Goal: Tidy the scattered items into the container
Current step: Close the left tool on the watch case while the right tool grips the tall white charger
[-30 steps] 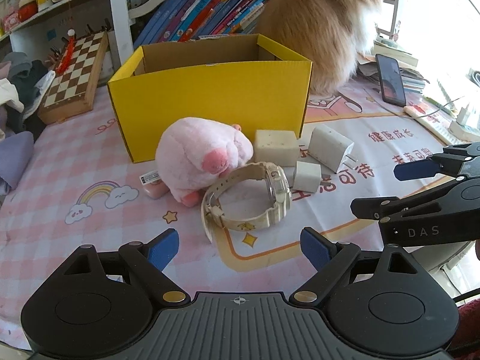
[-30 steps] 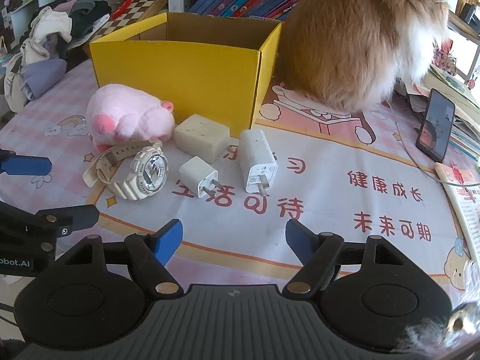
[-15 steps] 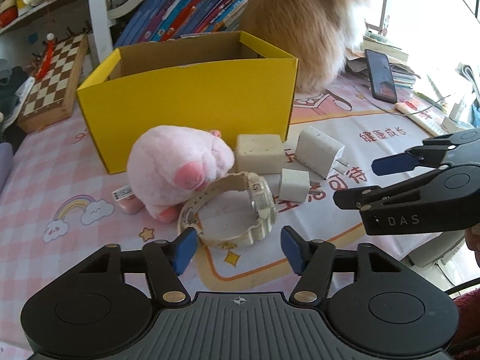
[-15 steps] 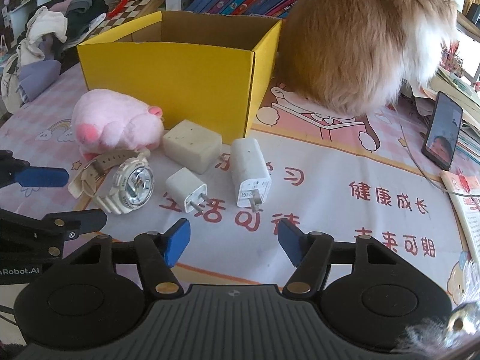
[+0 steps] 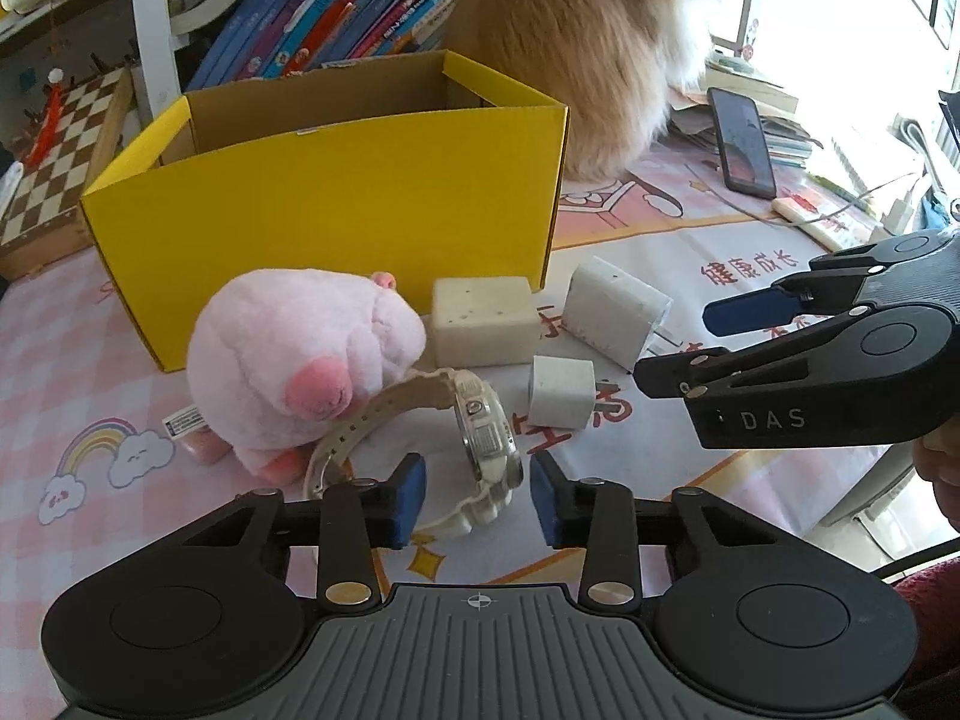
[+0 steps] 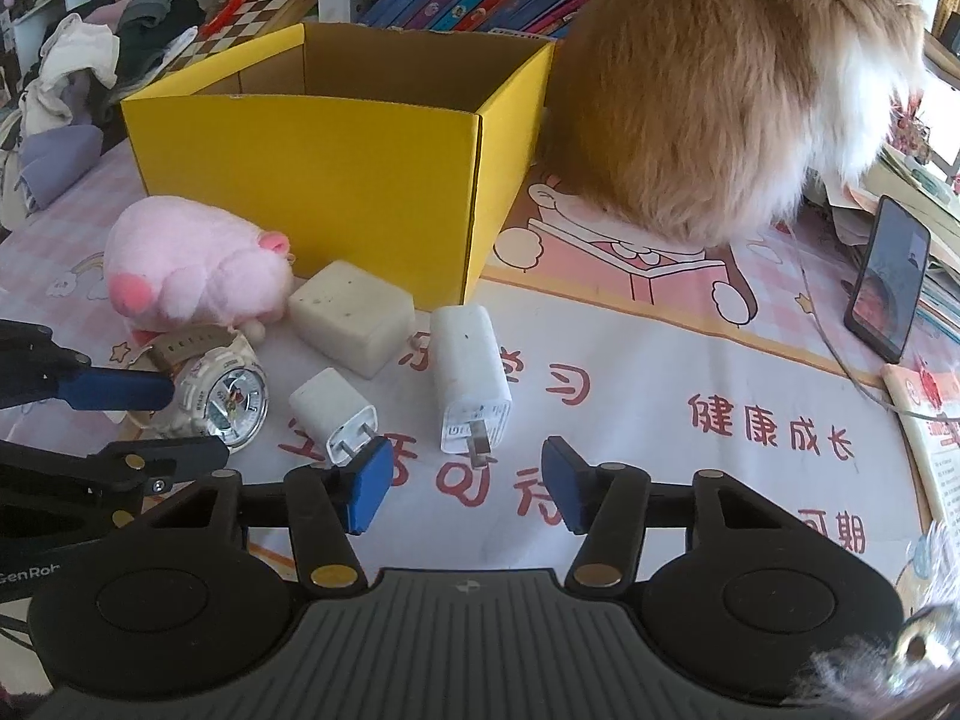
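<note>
An open yellow cardboard box (image 5: pixel 336 204) stands on the pink mat. In front of it lie a pink plush pig (image 5: pixel 288 360), a cream block (image 5: pixel 480 318), a tall white charger (image 6: pixel 471 378), a small white charger (image 6: pixel 330 411) and a cream wristwatch (image 5: pixel 486 438). My left gripper (image 5: pixel 477 501) is closing; the watch case lies between its blue pads, with gaps on both sides. My right gripper (image 6: pixel 465 486) is closing too. The tall charger's prongs sit just ahead of its tips, untouched, and its left pad nears the small charger's prongs.
A fluffy orange cat (image 6: pixel 720 90) sits right of the box, against its corner. A phone (image 6: pixel 888 282) leans at the far right near papers and a cable. A chessboard (image 5: pixel 48 156), books and a clothes pile (image 6: pixel 72 90) lie behind and to the left.
Both grippers have moved forward and slightly down toward the items, and both pairs of jaws have narrowed. The left now straddles the watch. No item has shifted.
</note>
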`<state>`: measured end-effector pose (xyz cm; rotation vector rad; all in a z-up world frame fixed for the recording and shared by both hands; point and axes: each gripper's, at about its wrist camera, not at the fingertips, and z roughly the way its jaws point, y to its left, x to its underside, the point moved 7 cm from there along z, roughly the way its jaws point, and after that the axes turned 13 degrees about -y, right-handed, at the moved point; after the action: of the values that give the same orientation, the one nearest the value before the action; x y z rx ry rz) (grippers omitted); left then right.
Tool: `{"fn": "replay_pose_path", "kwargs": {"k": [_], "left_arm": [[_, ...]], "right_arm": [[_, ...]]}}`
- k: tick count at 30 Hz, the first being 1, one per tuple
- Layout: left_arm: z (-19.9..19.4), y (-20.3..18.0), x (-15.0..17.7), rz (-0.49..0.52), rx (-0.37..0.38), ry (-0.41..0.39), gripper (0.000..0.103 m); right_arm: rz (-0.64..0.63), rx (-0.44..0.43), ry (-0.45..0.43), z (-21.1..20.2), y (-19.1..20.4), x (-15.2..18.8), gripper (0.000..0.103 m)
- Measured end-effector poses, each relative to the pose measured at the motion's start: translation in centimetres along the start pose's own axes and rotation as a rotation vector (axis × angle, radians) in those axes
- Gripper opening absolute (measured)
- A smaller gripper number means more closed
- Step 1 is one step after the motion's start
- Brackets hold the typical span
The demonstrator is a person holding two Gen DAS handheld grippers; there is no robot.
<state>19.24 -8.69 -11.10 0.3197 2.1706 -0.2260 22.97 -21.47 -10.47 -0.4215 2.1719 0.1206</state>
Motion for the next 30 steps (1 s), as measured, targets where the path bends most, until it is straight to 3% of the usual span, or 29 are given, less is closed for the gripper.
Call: {"fn": "replay_pose_path", "kwargs": {"k": [20, 30], "left_arm": [[1.5, -0.2, -0.1, -0.012, 0.036, 0.042, 0.022], [1.7, -0.1, 0.3, -0.021, 0.059, 0.055, 0.021]], "right_arm": [[-0.023, -0.031, 0.017, 2.8, 0.4, -1.2, 0.042], [-0.023, -0.013, 0.041, 4.1, 0.2, -1.2, 0.026]]}}
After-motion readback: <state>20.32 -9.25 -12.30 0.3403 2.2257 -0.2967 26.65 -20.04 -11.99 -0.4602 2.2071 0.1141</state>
